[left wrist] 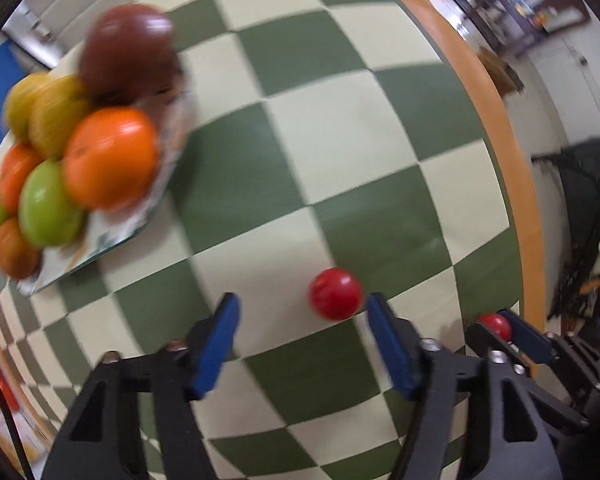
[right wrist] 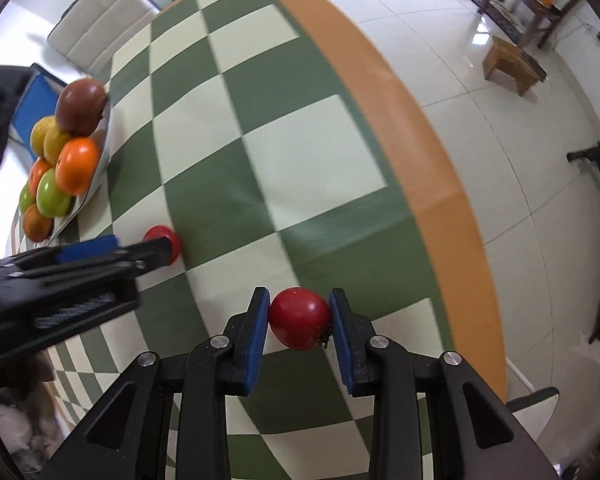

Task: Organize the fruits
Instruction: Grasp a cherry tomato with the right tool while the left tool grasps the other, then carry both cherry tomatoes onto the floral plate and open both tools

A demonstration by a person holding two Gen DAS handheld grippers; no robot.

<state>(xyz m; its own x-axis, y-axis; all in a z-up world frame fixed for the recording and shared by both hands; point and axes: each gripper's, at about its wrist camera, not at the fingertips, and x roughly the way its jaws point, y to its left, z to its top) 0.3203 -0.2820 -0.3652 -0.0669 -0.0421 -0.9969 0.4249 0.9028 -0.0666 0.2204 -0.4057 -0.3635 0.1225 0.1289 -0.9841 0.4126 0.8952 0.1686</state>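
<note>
On checked table (right wrist: 284, 152), two red fruits, right gripper (right wrist: 300, 320) jaws gripping one (right wrist: 299, 318), left gripper (left wrist: 302, 344) jaws open.

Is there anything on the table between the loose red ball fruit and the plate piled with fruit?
No. In the left wrist view only bare checkered cloth lies between the red fruit and the plate.

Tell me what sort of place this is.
Probably a home dining area: a checked tablecloth on a wooden-edged table, a padded chair beside it, and a tiled floor.
</note>
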